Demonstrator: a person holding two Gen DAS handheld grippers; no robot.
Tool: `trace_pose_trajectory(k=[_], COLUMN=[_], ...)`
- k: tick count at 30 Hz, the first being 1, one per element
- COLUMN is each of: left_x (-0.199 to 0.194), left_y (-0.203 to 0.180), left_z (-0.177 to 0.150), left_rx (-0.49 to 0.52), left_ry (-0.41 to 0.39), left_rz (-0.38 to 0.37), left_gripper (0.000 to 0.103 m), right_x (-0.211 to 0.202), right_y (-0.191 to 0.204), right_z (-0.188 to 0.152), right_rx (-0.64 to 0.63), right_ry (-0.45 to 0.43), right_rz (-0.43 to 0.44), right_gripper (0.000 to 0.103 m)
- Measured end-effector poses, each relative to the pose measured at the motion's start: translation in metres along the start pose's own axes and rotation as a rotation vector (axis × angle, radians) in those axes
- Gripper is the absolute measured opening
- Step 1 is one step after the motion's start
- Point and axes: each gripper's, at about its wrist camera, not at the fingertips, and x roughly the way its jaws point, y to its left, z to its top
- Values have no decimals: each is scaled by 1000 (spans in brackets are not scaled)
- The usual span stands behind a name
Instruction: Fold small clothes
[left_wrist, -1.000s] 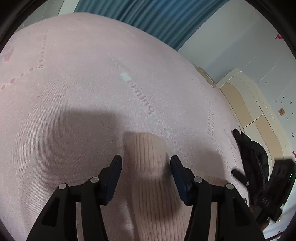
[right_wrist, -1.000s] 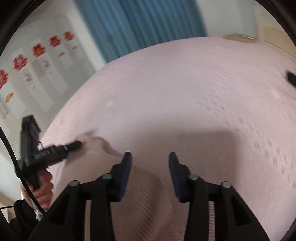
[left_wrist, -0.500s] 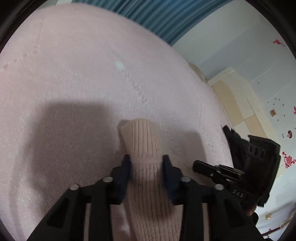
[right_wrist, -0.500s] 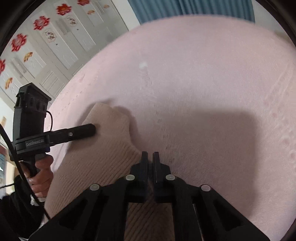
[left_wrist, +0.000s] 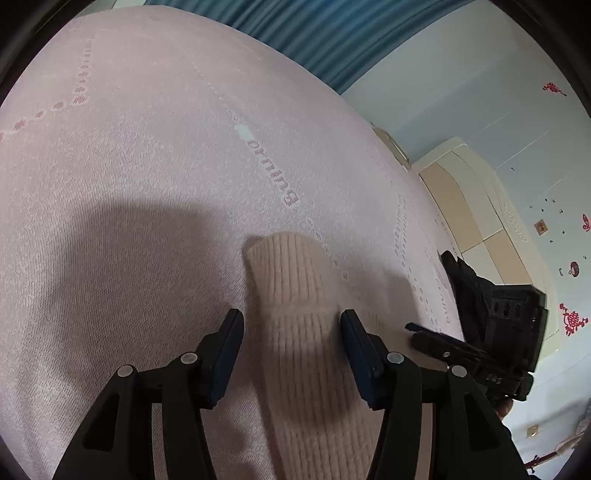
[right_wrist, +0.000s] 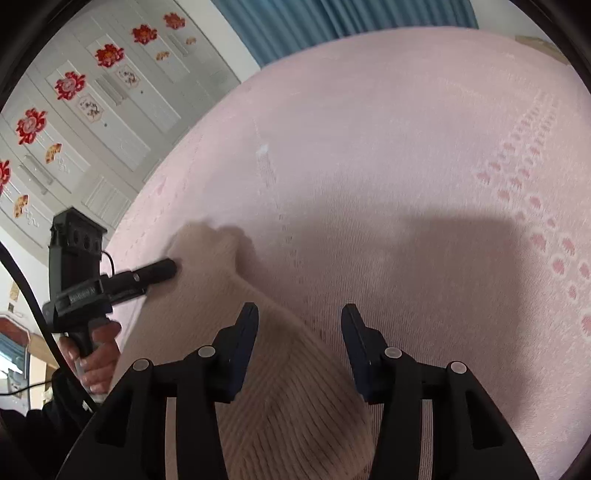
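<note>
A ribbed cream knit garment (left_wrist: 295, 332) lay flat on the pink bed cover (left_wrist: 147, 184), one narrow end reaching toward the middle of the bed. The left tool (left_wrist: 291, 332) straddled that narrow part, its jaws having just been opening, standing apart on either side of the knit without pressing it. The right tool (right_wrist: 299, 328) hung over the garment's edge, its jaws likewise just parted after closing, the fabric under the left one and bare cover under the other. A hand (right_wrist: 96, 354) gripped the left tool's handle near the bed's side edge.
</note>
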Motion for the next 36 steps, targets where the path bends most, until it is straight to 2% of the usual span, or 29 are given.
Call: trace_pose_trajectory(k=[2, 3, 4, 5, 7, 8, 10, 12, 14, 15, 16, 17, 18, 21, 29, 32, 34, 36], left_x=[2, 5, 8, 11, 5, 2, 7, 16, 14, 11, 7, 3, 0, -15, -55, -69, -79, -89], left_y=[-1, -3, -5, -8, -19, -22, -28, -32, -37, -39, -41, -42, -43, -46, -52, -61, -66, -71], left_z=[0, 1, 2, 3, 3, 2, 1, -1, -1, -1, -3, -5, -8, -20, -66, -81, -90, -96], left_rx=[-4, -5, -3, 6, 47, 69, 104, 127, 135, 138, 143, 149, 154, 170, 152, 172, 179, 199], left_ry=[-1, 1, 5, 0, -73, -97, -86, -57, -48, -44, -34, -29, -27, -18, 2, -6, -16, -32], left_rz=[1, 2, 8, 11, 24, 21, 55, 124, 146, 149, 156, 162, 166, 174, 204, 233, 256, 293], left_gripper=[52, 51, 47, 31, 27, 27, 28, 32, 40, 43, 49, 56, 58, 59, 60, 60, 60, 60], right_x=[9, 13, 16, 15, 5, -6, -14, -7, 6, 5, -3, -8, -15, -34, -71, -81, -89, -95], right_y=[-1, 0, 3, 6, 16, 17, 17, 21, 32, 35, 37, 38, 39, 38, 53, 65, 71, 79], right_z=[-6, -7, -10, -11, -12, -13, -13, -16, -24, -28, -33, -37, -41, -51, -78, -87, -93, -99], right_rx=[0, -1, -7, -24, -68, -60, -38, -35, -72, -80, -72, -55, -26, 71, 153, 159, 147, 107], right_ry=[23, 30, 38, 15, -59, -113, -159, -135, -84, -84, -100, -115, -124, -131, -127, -130, -136, -137], right_rz=[-4, 4, 31, 16, -21, -21, -46, -123, -245, -285, -320, -335, -347, -355, -408, -456, -506, -602], right_gripper=[40, 20, 12, 11, 9, 8, 8, 10, 14, 20, 25, 28, 32, 32, 33, 35, 40, 42])
